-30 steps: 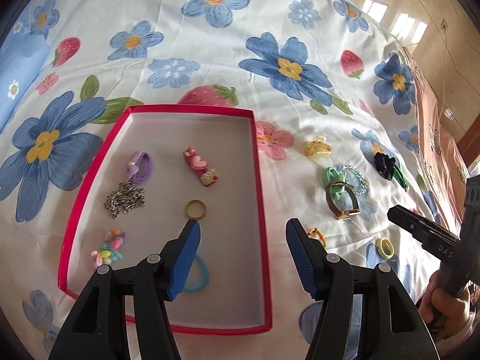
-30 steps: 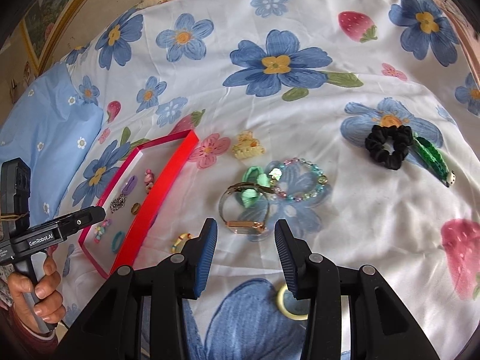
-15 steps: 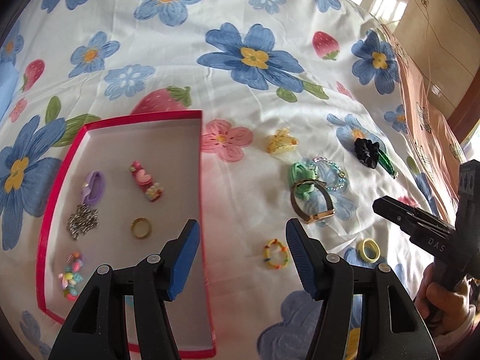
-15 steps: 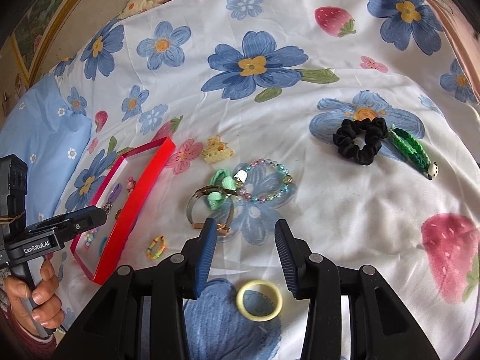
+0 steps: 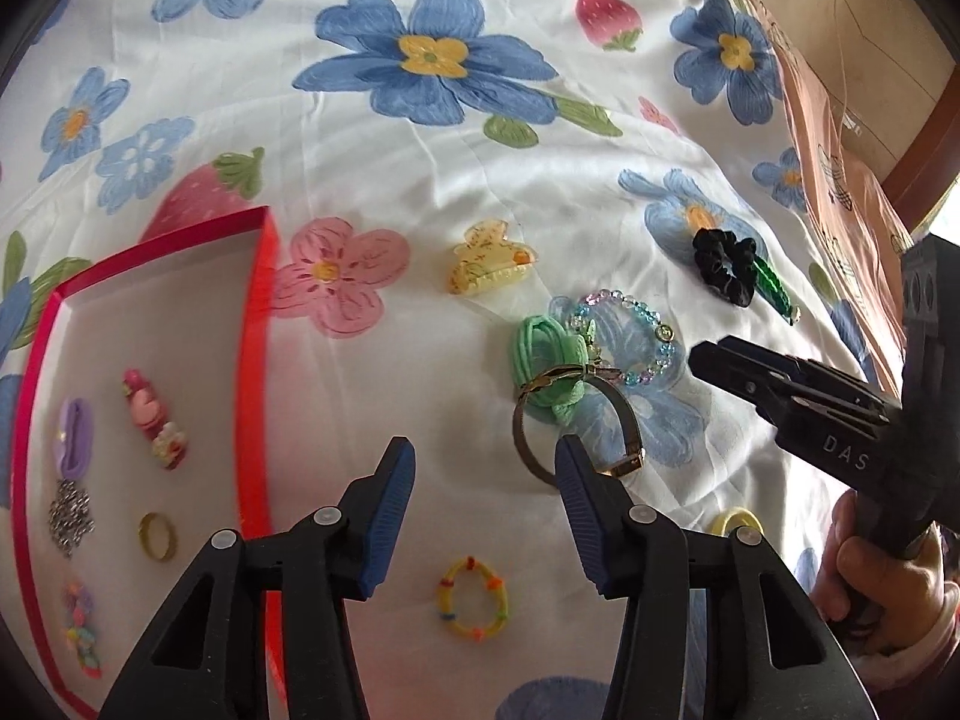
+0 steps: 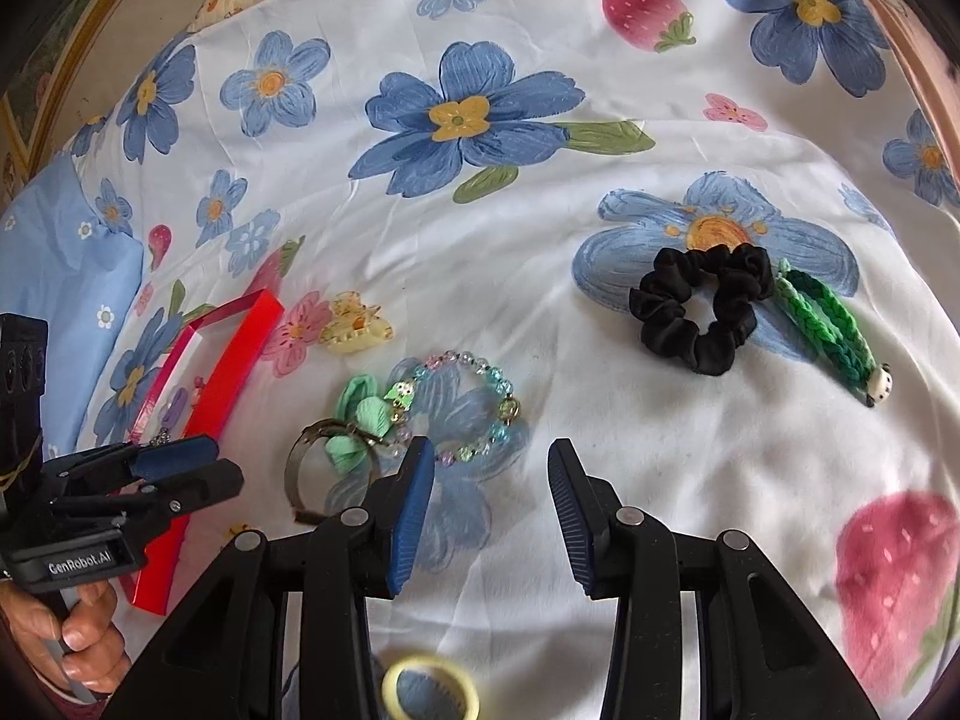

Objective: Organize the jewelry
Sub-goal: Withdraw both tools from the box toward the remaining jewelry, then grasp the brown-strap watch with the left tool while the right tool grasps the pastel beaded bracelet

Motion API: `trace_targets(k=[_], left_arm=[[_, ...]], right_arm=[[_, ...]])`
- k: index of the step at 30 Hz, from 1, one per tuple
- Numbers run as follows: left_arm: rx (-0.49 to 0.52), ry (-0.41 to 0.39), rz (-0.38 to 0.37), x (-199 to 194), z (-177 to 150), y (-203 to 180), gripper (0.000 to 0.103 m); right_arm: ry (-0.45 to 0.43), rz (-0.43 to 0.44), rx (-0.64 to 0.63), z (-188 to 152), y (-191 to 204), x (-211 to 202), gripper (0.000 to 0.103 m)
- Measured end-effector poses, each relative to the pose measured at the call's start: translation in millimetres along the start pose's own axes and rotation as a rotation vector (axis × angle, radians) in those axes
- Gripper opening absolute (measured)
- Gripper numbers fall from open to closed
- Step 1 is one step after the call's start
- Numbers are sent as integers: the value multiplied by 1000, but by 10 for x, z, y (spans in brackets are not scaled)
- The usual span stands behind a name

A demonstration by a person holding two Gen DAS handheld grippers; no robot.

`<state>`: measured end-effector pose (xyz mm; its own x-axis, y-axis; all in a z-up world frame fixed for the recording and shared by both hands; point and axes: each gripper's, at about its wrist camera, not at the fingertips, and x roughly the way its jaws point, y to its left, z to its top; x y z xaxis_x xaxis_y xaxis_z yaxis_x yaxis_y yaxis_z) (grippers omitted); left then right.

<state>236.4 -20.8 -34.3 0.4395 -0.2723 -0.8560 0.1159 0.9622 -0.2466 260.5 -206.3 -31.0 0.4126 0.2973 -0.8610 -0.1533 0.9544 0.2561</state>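
Note:
The red box [image 5: 252, 360] lies at the left on the flowered sheet and holds a gold ring [image 5: 157, 534], a pink clip [image 5: 153, 420], a purple tie [image 5: 75, 438] and a chain [image 5: 69, 516]. My left gripper [image 5: 483, 456] hovers over the sheet right of the box, jaws closing with nothing between them. A multicoloured bead ring [image 5: 474, 600] lies under its fingers, and a bronze bangle [image 5: 576, 420] sits at its right fingertip. My right gripper [image 6: 489, 456] stands open and empty near a bead bracelet [image 6: 474, 408], with a yellow ring [image 6: 429, 690] beneath it.
A yellow claw clip [image 5: 489, 267], a green hair tie [image 5: 546, 360], a black scrunchie [image 6: 699, 312] and a green braided clip [image 6: 822, 330] lie loose on the sheet. A blue pillow [image 6: 66, 276] is at the far left. A hand holds each gripper.
My left gripper swung right, from above the red box to over the loose pieces, and its jaws narrowed. My right gripper moved forward and lower, so the yellow ring slid under it.

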Motion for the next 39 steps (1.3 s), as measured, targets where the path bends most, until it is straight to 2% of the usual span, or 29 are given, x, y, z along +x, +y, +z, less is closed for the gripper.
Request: trace_targets(k=[5, 7, 9, 10, 12, 13, 17, 24, 25, 39], left_arm=[[16, 40, -12, 285, 95, -44, 41], [17, 56, -25, 398, 113, -61, 34], [25, 58, -18, 479, 128, -68, 27], [33, 56, -16, 499, 135, -78, 18], [34, 57, -28, 531, 142, -84, 7], [30, 54, -28, 538, 140, -88, 5], [23, 34, -40, 456, 111, -83, 3], [-10, -27, -37, 95, -40, 8, 3], [-19, -37, -35, 31, -66, 39, 3], [-130, -131, -15, -813, -463, 563, 3]], right_arm=[[18, -3, -12, 91, 6, 170, 41], [33, -15, -25, 107, 19, 250, 40], [51, -35, -37, 98, 21, 337, 28], [51, -50, -46, 90, 25, 360, 22], [46, -64, -54, 81, 29, 362, 15], [45, -64, -55, 81, 28, 360, 11], [36, -55, -52, 67, 34, 311, 10], [-8, -14, -55, 0, 152, 29, 9], [-12, -9, -56, -3, 172, -9, 3], [-60, 33, -97, -87, 489, -377, 2]])
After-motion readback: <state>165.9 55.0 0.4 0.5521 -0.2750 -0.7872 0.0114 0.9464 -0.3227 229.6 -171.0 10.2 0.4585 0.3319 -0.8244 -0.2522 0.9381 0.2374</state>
